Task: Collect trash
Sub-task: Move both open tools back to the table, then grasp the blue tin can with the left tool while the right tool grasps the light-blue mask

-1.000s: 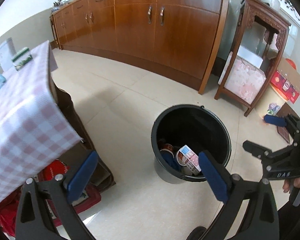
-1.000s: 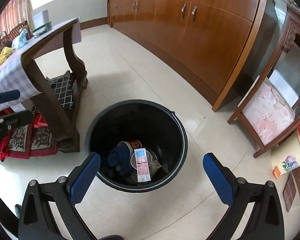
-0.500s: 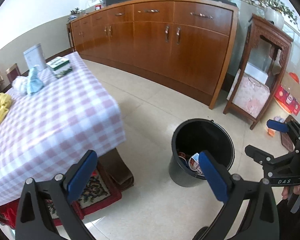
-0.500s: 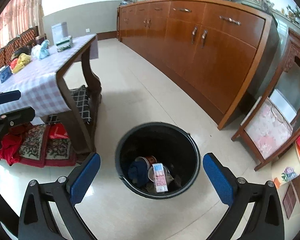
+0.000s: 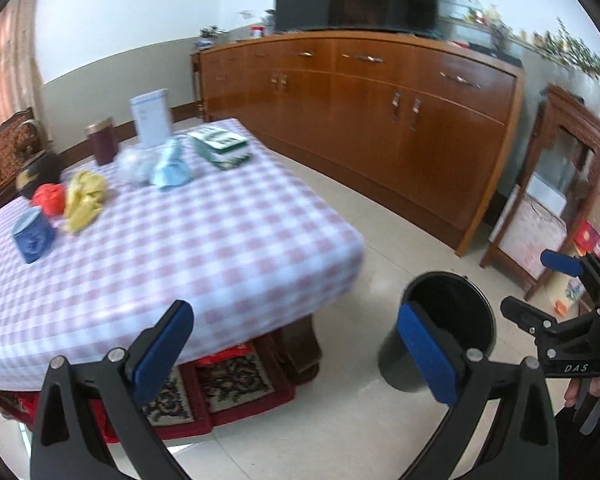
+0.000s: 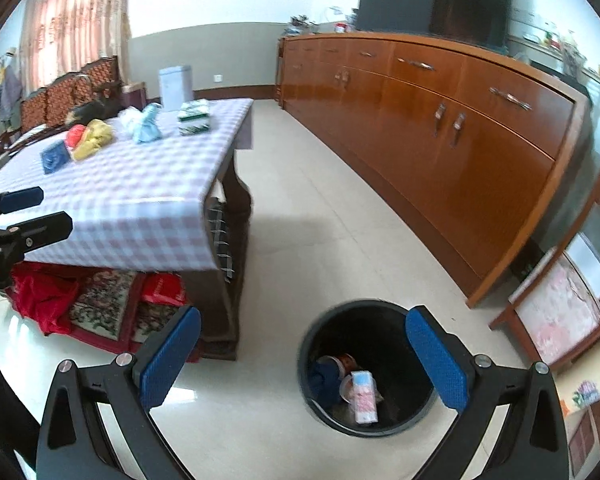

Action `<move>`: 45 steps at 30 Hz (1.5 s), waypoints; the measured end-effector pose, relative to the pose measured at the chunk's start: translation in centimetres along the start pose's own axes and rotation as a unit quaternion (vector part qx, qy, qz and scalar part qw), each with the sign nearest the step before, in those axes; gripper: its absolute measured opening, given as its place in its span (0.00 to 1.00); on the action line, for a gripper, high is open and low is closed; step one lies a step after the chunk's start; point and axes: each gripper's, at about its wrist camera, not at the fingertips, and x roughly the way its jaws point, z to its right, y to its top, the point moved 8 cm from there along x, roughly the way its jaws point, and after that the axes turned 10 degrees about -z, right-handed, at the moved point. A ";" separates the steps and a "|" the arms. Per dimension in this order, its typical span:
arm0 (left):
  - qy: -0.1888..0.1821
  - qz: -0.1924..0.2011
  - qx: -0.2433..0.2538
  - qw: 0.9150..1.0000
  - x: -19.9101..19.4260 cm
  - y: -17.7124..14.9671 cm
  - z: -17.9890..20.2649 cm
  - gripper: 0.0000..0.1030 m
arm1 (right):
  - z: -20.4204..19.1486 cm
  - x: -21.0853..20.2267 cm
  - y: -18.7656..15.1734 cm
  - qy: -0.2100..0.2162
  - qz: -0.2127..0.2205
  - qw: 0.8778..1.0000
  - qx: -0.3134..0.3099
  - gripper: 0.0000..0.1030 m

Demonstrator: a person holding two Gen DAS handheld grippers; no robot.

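A black bin [image 6: 340, 320] stands on the floor by the table and holds a carton [image 6: 363, 395] and other trash; it also shows in the left wrist view [image 5: 476, 320]. On the checked table [image 5: 228, 248] lie a yellow wad [image 5: 83, 199], a red wad [image 5: 49, 198], a blue cup [image 5: 33, 234], a light blue wad [image 5: 173, 166] and a green-white box [image 5: 223, 147]. My left gripper [image 5: 296, 354] is open and empty, above the table's near corner. My right gripper [image 6: 304, 356] is open and empty, above the bin.
A long wooden sideboard [image 5: 380, 112] runs along the far wall. A carved wooden stand [image 5: 556, 200] is to the right of it. Rugs and red cloth [image 6: 100, 300] lie under the table. A white box [image 5: 150, 118] and a dark jar [image 5: 102, 145] stand at the table's far side.
Both grippers have risen and tilted up from the bin towards the table. The table top and its objects have come into view. Both stay open and empty.
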 end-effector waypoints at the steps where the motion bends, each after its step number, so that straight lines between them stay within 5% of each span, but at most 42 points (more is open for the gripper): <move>1: 0.004 0.003 -0.006 1.000 -0.3 0.0 -0.9 1.00 | -0.6 -0.1 0.4 0.006 0.003 1.000 -0.003 1.00; 18: 0.088 0.040 -0.097 0.991 -4.3 -1.2 -13.9 1.00 | -13.2 1.2 7.1 0.097 0.020 0.993 -0.067 1.00; 31: 0.149 0.042 -0.158 0.975 -3.9 -1.0 -24.2 1.00 | -21.2 4.9 14.2 0.114 0.016 0.989 -0.092 1.00; 45: 0.183 0.014 -0.181 0.966 0.6 1.4 -32.4 1.00 | -24.8 10.2 20.7 0.114 0.013 0.987 -0.111 0.94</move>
